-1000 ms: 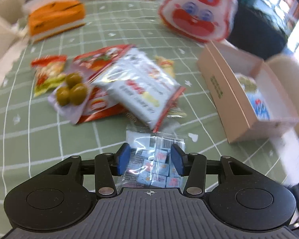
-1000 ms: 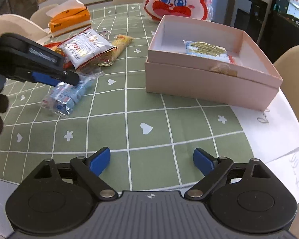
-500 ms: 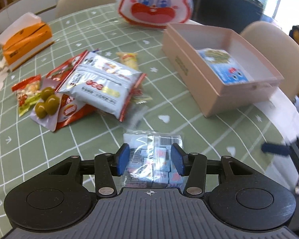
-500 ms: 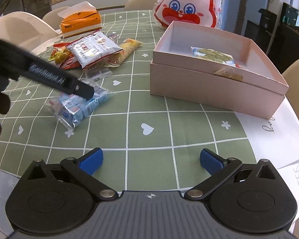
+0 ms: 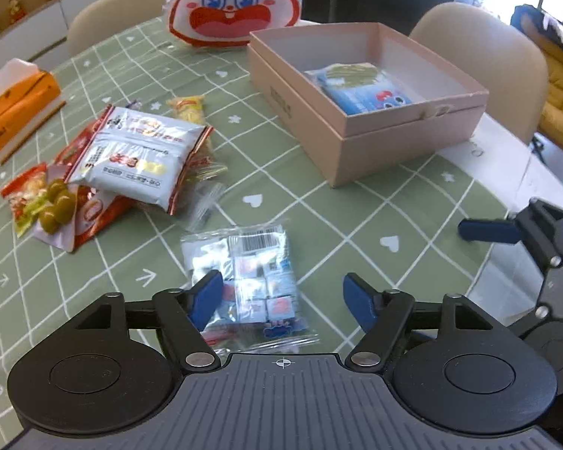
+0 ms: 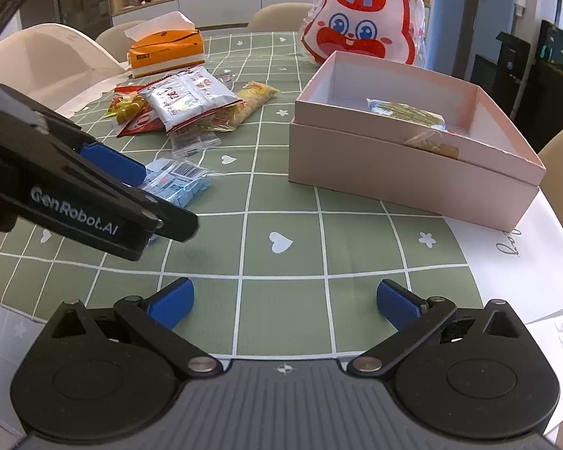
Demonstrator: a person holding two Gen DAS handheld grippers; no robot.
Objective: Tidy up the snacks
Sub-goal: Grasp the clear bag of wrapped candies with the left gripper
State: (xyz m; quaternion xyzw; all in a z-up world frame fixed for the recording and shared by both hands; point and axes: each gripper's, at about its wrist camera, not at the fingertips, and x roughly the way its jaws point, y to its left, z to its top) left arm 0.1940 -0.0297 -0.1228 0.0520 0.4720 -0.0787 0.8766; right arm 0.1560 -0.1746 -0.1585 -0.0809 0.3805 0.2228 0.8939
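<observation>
A clear bag of small blue candies [image 5: 249, 277] lies on the green checked tablecloth, partly between the jaws of my left gripper [image 5: 283, 296], which is open and not holding it. The bag also shows in the right wrist view [image 6: 176, 183], beside the left gripper's blue finger [image 6: 112, 163]. An open pink box [image 5: 360, 112] holds a blue snack packet [image 5: 360, 88]; it also shows in the right wrist view [image 6: 405, 138]. My right gripper [image 6: 283, 300] is open and empty above the tablecloth near the table's front edge.
A pile of snack packets [image 5: 131, 153] lies left of the box, with a green olive packet [image 5: 48, 202]. An orange tissue box [image 5: 15, 108] and a rabbit-face bag [image 5: 232, 3] stand farther back. Beige chairs [image 5: 484, 48] ring the table.
My left gripper has opened and released the candy bag, which now lies on the tablecloth. The view has swung toward the pink box. The right gripper has stayed open.
</observation>
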